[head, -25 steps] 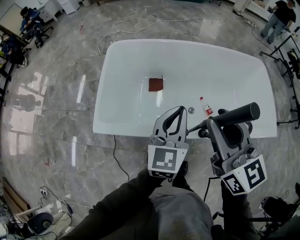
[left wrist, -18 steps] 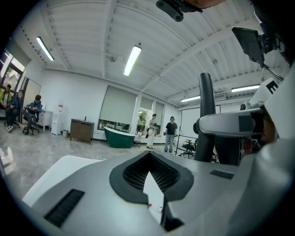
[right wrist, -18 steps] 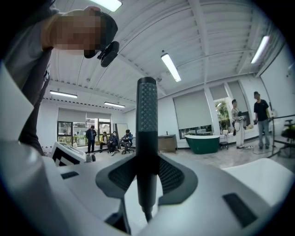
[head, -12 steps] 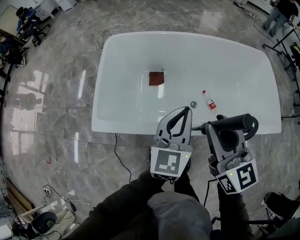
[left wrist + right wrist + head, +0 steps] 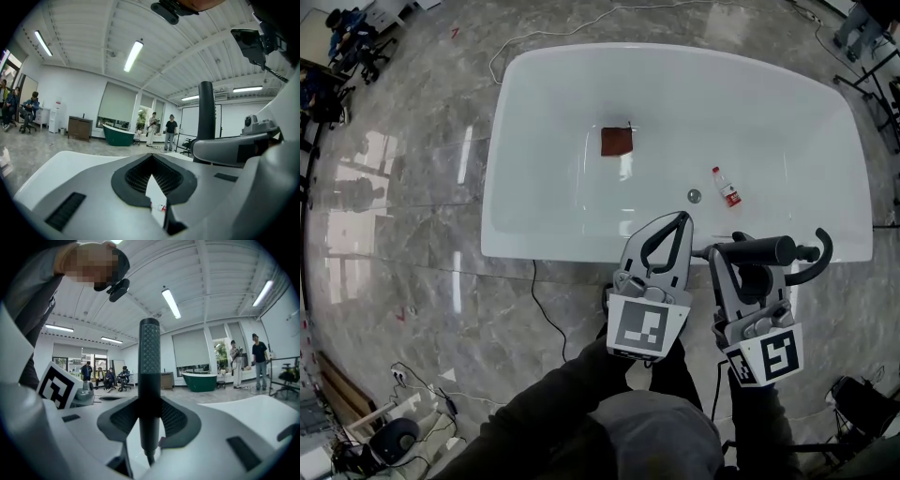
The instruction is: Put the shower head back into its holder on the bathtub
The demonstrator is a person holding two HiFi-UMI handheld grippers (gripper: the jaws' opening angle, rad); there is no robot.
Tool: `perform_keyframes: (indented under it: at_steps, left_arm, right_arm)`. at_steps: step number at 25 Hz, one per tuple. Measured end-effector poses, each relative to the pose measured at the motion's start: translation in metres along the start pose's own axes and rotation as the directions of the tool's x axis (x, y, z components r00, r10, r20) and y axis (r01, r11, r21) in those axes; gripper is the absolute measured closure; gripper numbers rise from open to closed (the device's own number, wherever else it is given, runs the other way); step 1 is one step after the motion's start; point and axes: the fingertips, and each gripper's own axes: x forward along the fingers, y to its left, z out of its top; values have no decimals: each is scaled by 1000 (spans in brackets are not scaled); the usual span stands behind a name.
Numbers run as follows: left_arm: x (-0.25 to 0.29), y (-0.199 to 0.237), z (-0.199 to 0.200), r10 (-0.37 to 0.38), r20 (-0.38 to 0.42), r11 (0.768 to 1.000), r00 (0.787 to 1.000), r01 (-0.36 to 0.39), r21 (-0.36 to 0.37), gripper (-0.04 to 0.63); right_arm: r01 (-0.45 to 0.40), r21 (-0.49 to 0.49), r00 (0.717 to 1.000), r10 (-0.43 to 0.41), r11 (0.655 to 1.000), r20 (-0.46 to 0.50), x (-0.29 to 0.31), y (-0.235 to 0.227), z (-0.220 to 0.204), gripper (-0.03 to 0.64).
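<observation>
- Left tongs (image 5: pixel 680 218) were pinched together with nothing in them, hanging by the near rim of the bathtub (image 5: pixel 525 251). I'd guess that was just to keep them out of the way.
- Right tongs (image 5: pixel 739 255) were clamped mid-handle on the shower head (image 5: pixel 769 250), over that rim toward the right, probably for steering it in.
- In both gripper views its long axis stood upright, textured end toward the ceiling, thin end down.
</observation>
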Motion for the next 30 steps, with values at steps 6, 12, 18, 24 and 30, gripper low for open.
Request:
perform_keyframes:
  at_steps: [6,12,18,24,30]
  left_arm:
    - [-3,4,-10,5,-27,1000,1000,-6,-19,592]
    - [10,3,-27,-23,-62,1000,998,23,2,592]
    - [20,8,-41,-24,-73,1000,997,23,-15,592]
    - [25,19,-64,-19,-83,999,996,17,-30,592]
    - [27,28,-76,-20,-81,999,996,17,-35,592]
  right_arm:
    - [13,-44,999,-14,999,-34,3,6,-21,476]
    - [54,-1,997,-54,999,-54,3,-13,-43,476]
    - [54,31,997,-52,998,-58,8,-20,-60,476]
    - [73,67,995,-68,995,-78,10,-27,-83,476]
    - [81,61,993,-75,995,-95,19,-28,-106,476]
